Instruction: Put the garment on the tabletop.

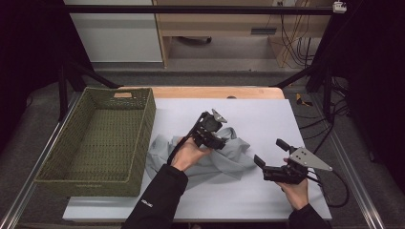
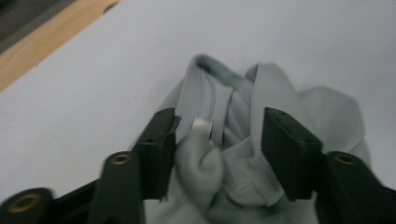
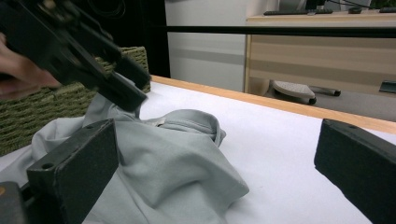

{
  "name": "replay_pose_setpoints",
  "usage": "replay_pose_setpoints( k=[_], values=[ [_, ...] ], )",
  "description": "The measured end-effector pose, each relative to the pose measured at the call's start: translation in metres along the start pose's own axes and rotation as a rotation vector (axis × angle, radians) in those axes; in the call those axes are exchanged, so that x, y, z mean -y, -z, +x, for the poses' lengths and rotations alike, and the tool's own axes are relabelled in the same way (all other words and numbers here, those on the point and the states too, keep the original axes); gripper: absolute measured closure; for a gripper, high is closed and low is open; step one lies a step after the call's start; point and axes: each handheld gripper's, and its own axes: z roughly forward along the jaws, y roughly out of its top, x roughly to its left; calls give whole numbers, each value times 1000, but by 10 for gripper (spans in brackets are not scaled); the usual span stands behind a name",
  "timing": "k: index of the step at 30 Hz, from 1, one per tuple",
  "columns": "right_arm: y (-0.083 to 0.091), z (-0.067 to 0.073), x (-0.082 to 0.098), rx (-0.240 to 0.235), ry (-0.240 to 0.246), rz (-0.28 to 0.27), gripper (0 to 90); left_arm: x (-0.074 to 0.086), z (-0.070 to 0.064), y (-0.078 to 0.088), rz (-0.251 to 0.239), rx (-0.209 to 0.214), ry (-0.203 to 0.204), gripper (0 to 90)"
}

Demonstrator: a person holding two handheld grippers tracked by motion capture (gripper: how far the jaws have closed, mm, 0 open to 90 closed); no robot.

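A crumpled pale grey shirt lies mid-table on the white cover. My left gripper is down on the shirt's upper part. In the left gripper view this gripper is open, its jaws astride bunched folds of the shirt near the collar and a small white tag. My right gripper sits just right of the shirt, open wide and holding nothing. In the right gripper view the gripper faces the shirt, with the left gripper above the cloth at upper left.
A deep green woven basket stands at the table's left, right beside the shirt, and shows as a basket wall behind the cloth. The wooden table edge runs along the back. Bare white cover spreads right of and behind the shirt.
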Motion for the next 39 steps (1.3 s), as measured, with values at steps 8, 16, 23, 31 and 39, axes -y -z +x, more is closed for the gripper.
replay_pose_setpoints(
  k=[8,16,23,31,39],
  values=[
    [0,0,0,-3,-11,3,4,1,1,33,-137,11,46,172],
    [1,-2,-1,-1,-11,-3,4,22,4,53,-240,-15,80,86],
    [1,-4,0,-5,-11,-1,4,53,6,65,-349,-5,112,53],
    [1,-4,1,-9,-22,7,4,92,5,75,-492,18,145,48],
    [0,-7,4,-22,-16,5,4,122,4,75,-508,-37,155,38]
  ],
)
